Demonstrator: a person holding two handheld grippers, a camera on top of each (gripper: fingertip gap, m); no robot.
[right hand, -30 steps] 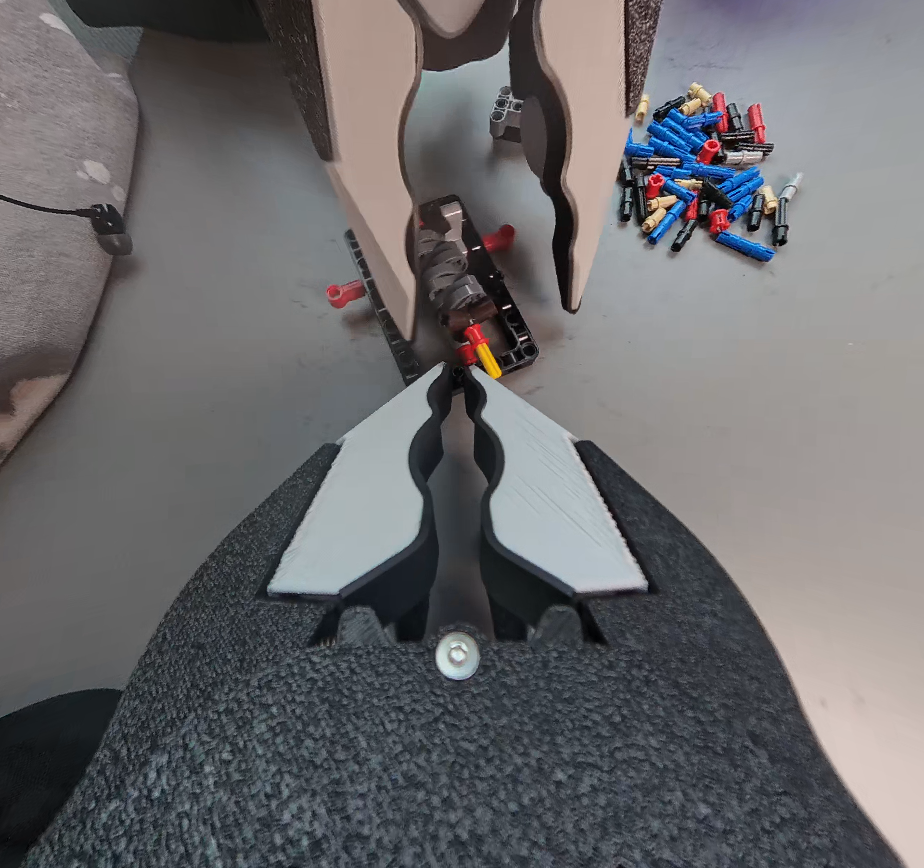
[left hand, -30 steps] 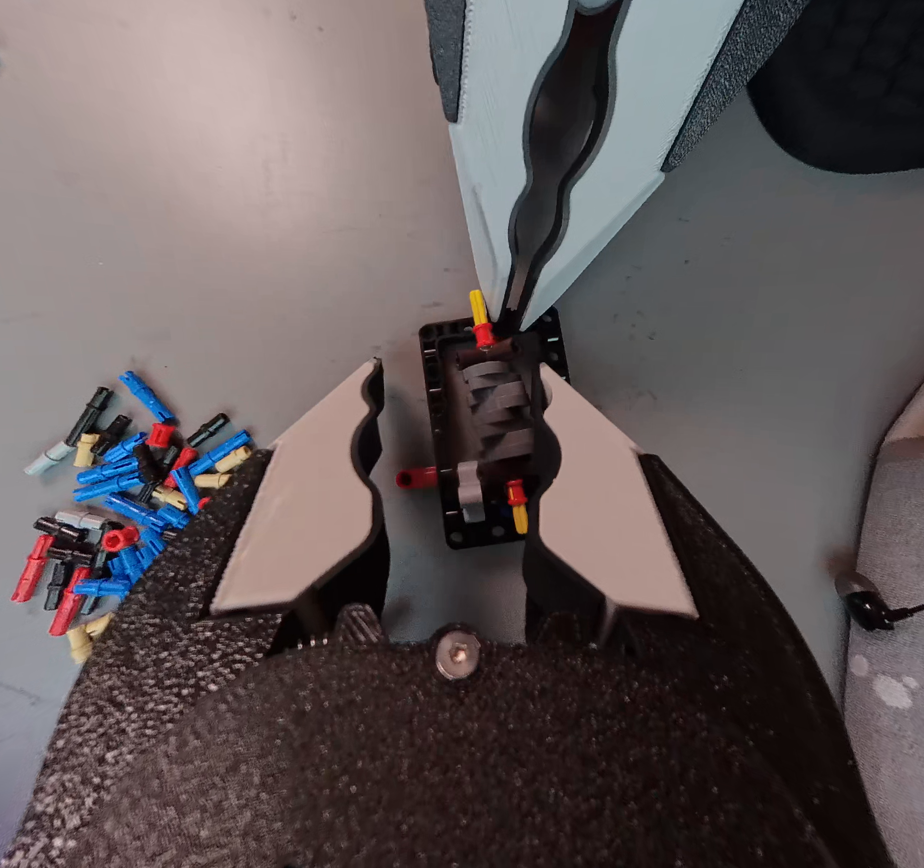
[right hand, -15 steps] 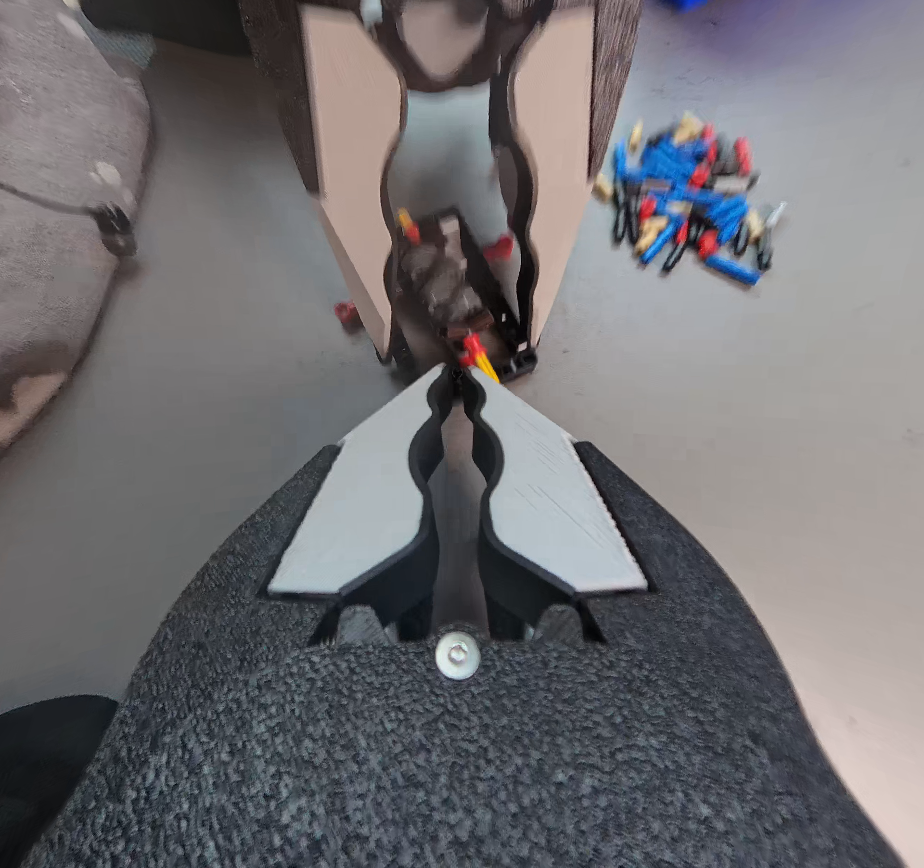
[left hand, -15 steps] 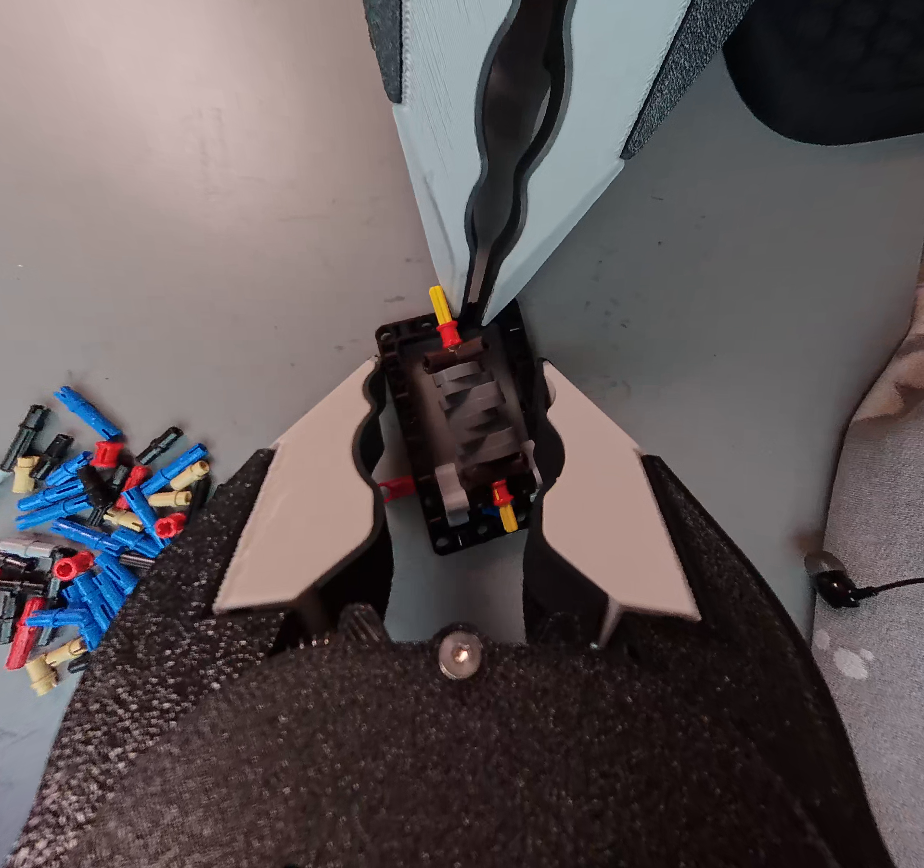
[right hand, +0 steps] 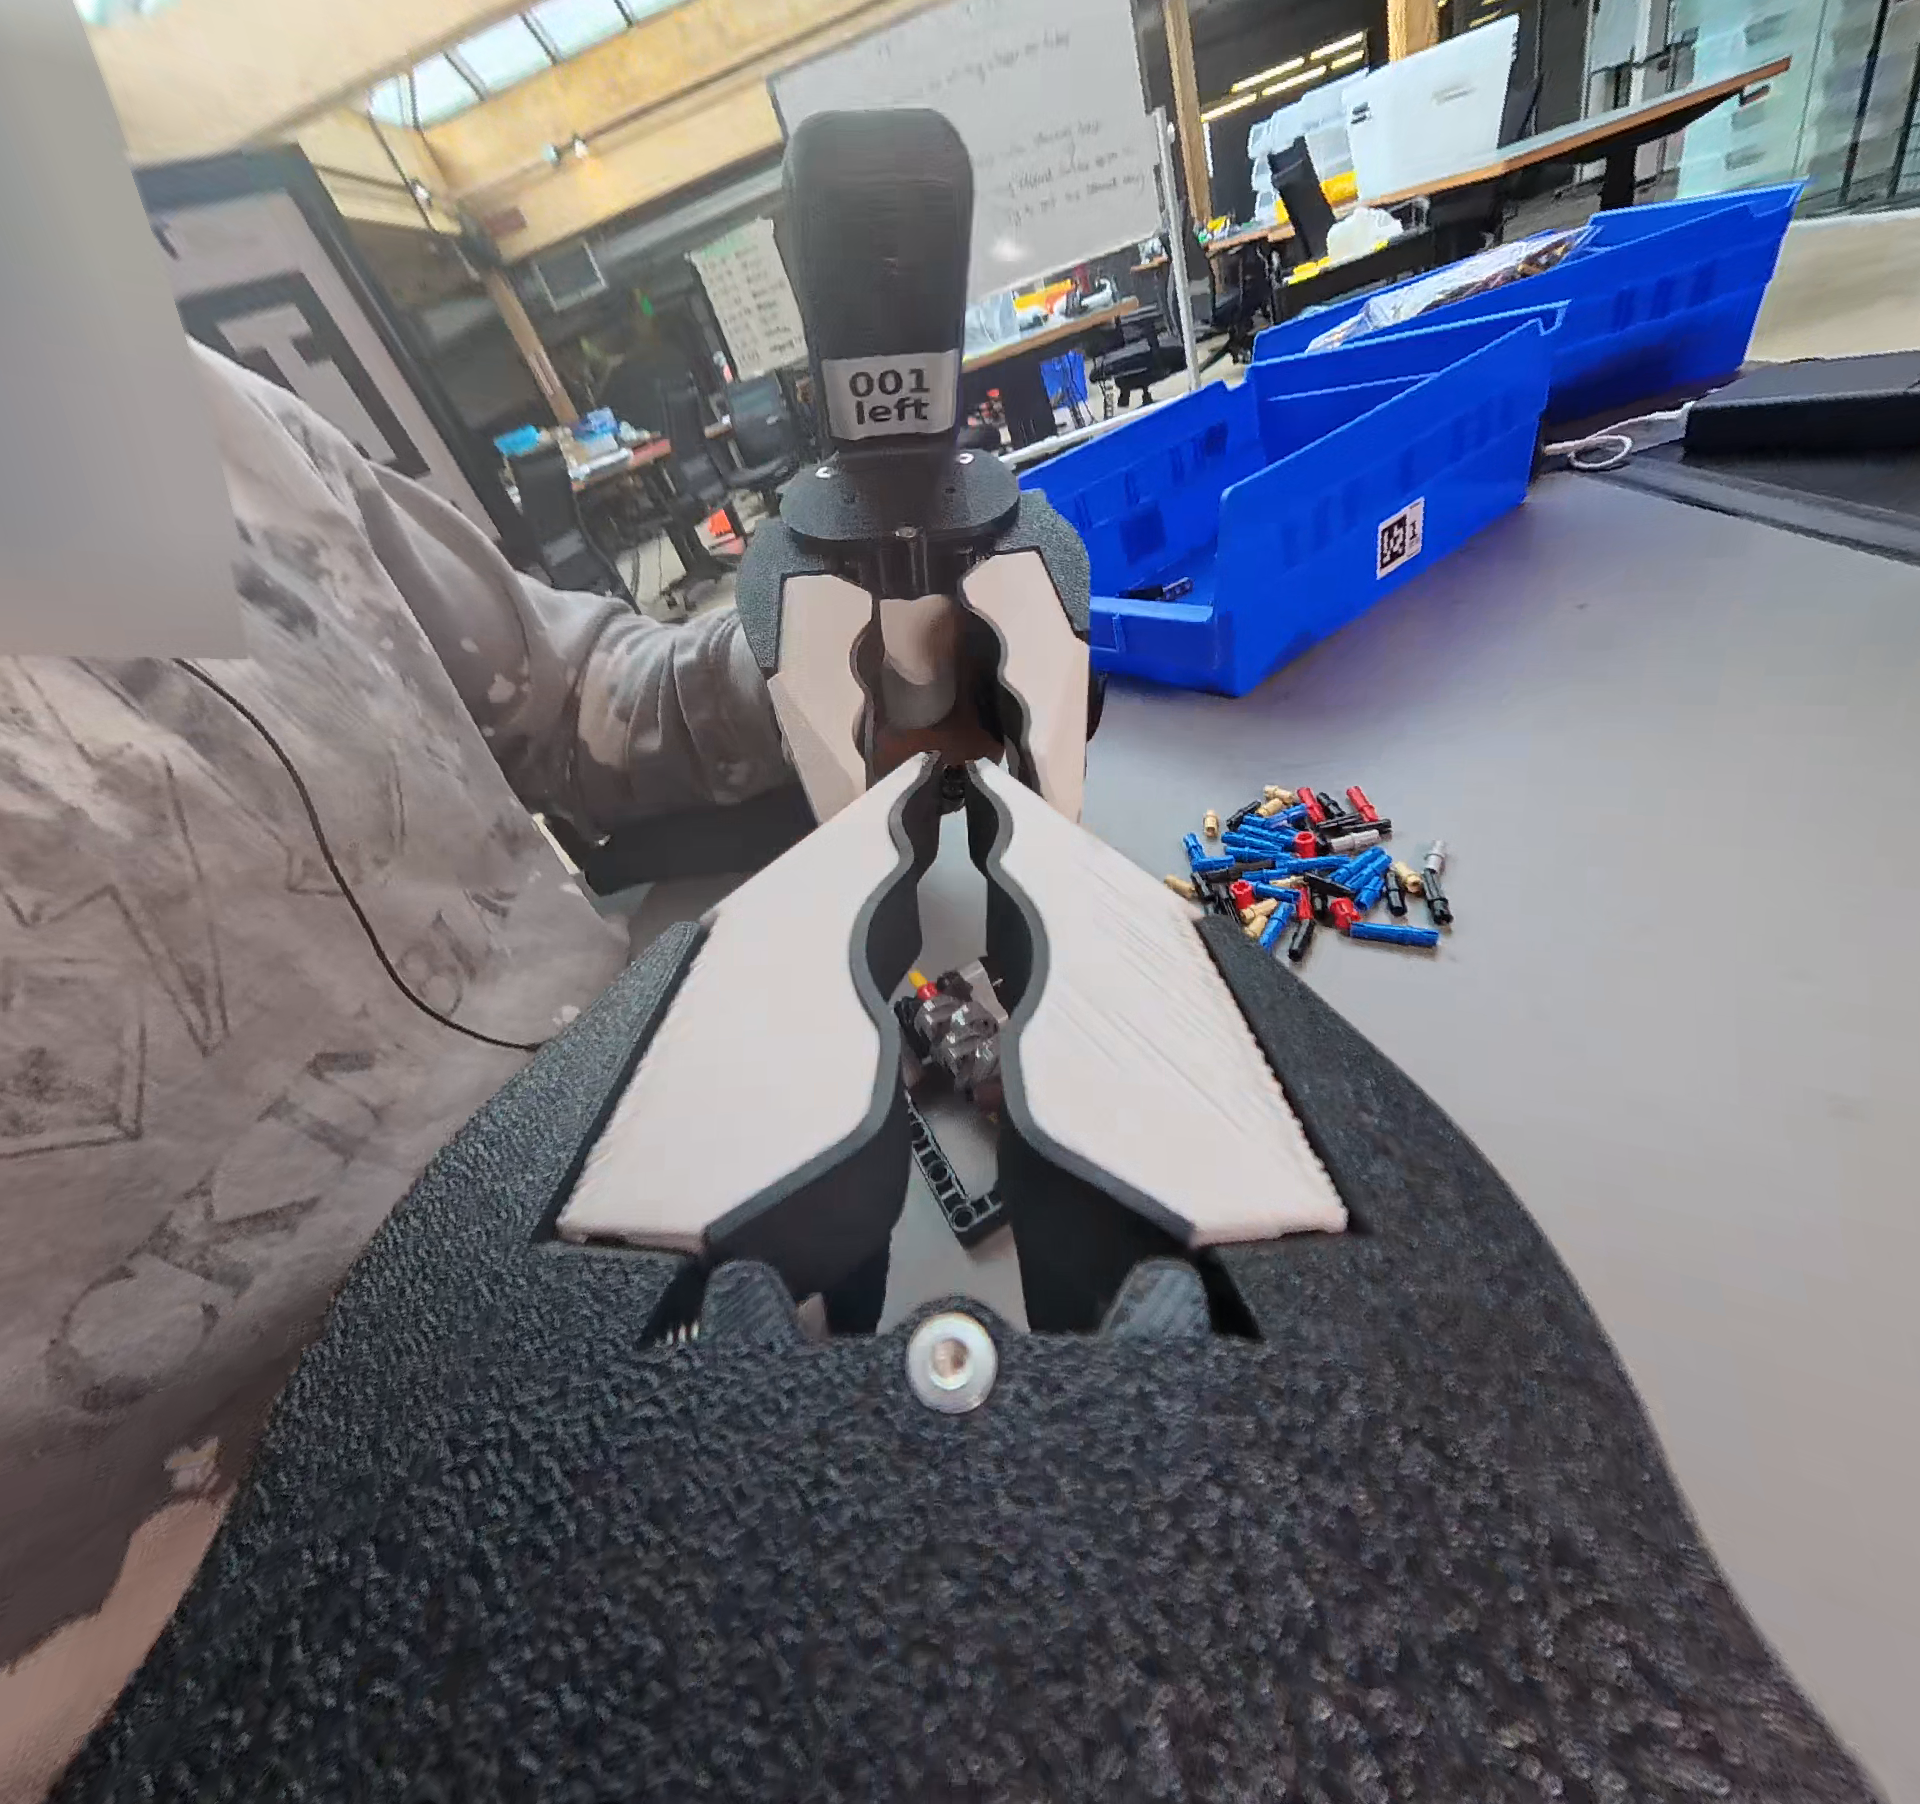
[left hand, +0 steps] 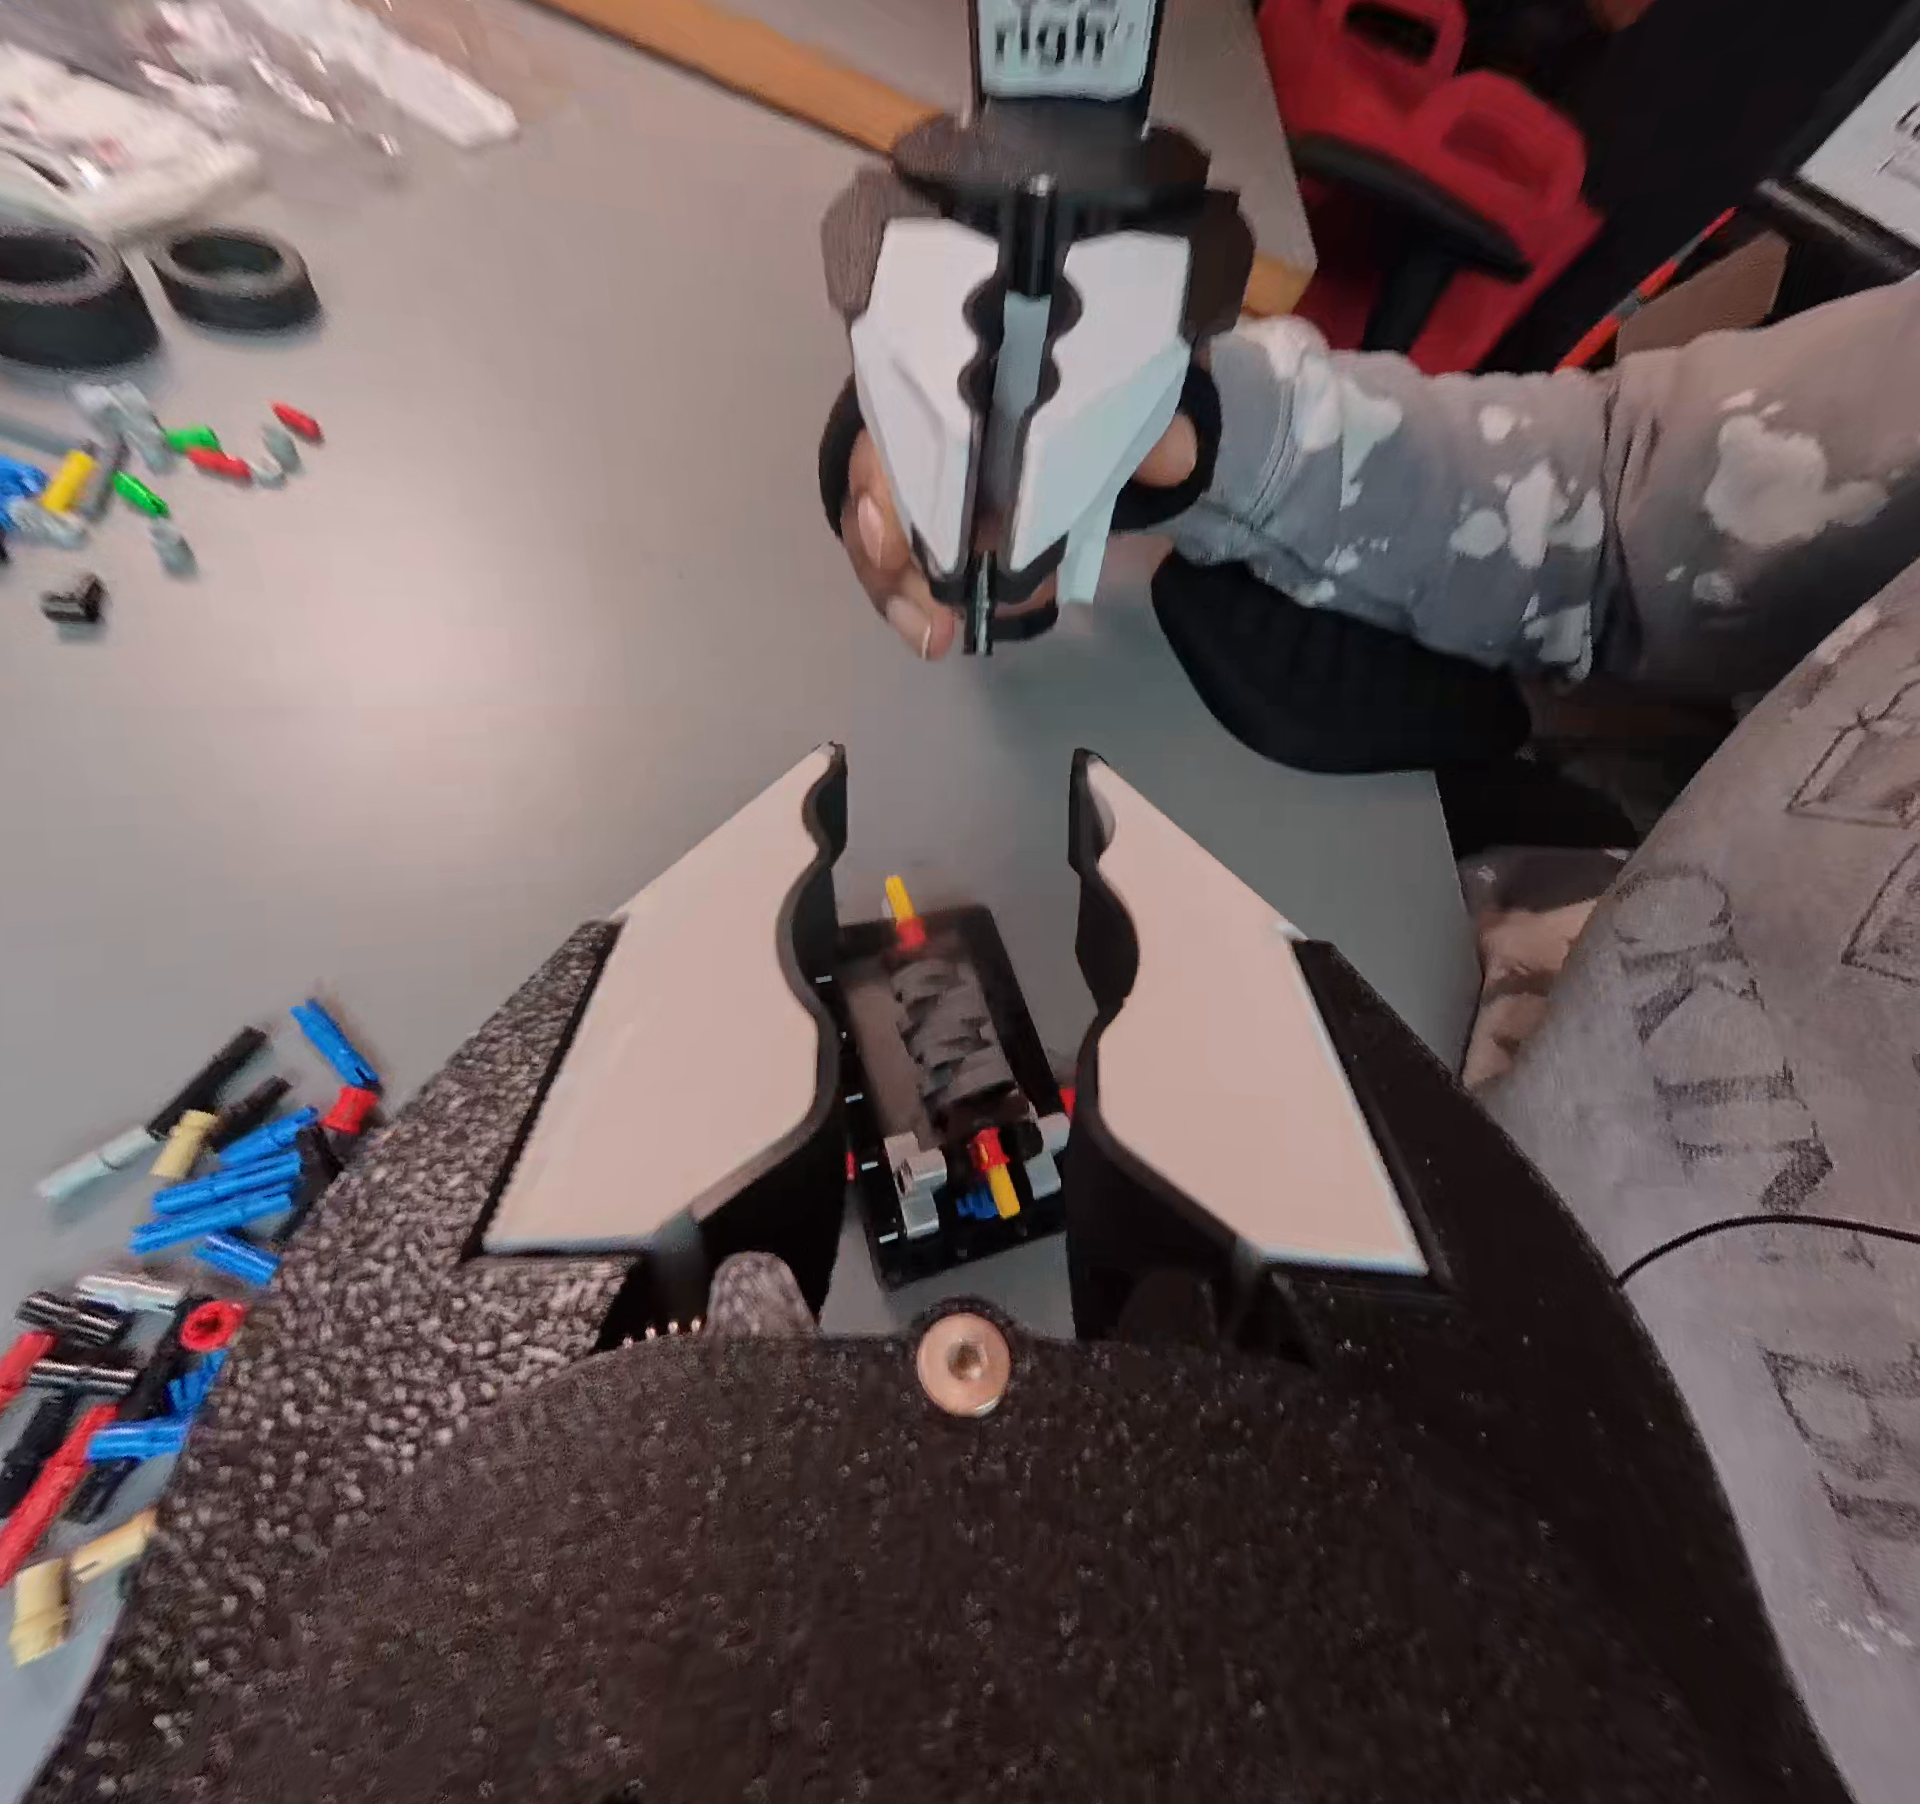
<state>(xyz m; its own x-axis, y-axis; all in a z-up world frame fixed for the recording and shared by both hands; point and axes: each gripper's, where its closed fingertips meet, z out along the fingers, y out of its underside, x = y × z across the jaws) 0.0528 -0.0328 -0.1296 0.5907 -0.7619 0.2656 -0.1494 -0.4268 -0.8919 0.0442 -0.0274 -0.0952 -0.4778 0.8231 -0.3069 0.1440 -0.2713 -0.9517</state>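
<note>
A black frame assembly with a dark grey worm gear and red and yellow pins lies on the grey table. My left gripper is open, with one finger on each side of the frame. My right gripper is shut on a small black piece at its tips and is held up, away from the frame. It also shows in the left wrist view, gripped by a hand. In the right wrist view the frame shows through the gap between my right fingers, with the left gripper beyond.
A pile of blue, red, black and tan pins lies left of the frame and also shows in the right wrist view. Two black tyres, loose small parts and plastic bags lie far left. Blue bins stand behind. A person's sleeve is at the right. My hands' fingertips stand some 4 centimetres from each other.
My right gripper has pulled up and back from the frame's far end, still shut, with a small black piece at its tips. My left gripper has tilted up and stays open around the frame.
</note>
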